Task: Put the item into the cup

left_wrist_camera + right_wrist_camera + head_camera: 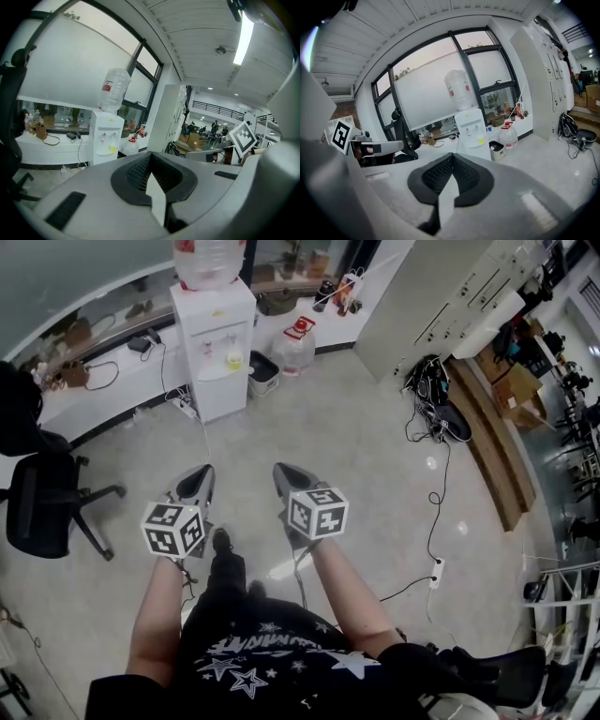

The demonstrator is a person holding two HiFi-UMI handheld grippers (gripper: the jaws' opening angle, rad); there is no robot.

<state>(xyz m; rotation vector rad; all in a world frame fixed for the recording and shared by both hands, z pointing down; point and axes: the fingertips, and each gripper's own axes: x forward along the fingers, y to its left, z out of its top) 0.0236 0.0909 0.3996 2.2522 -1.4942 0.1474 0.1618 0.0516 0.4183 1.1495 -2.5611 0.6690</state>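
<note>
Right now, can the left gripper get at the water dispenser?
Probably not without stepping forward: the left gripper is held close to the person, and open floor lies between it and the dispenser. Nothing blocks the way.

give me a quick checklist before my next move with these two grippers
1. Cup in sight: not ok, none in any view.
2. Item in sight: not ok, none in any view.
3. Left hand-held gripper empty: ok, jaws together on nothing.
4. Right hand-held gripper empty: ok, jaws together on nothing.
5. Work surface ahead: not ok, only floor and a water dispenser.
</note>
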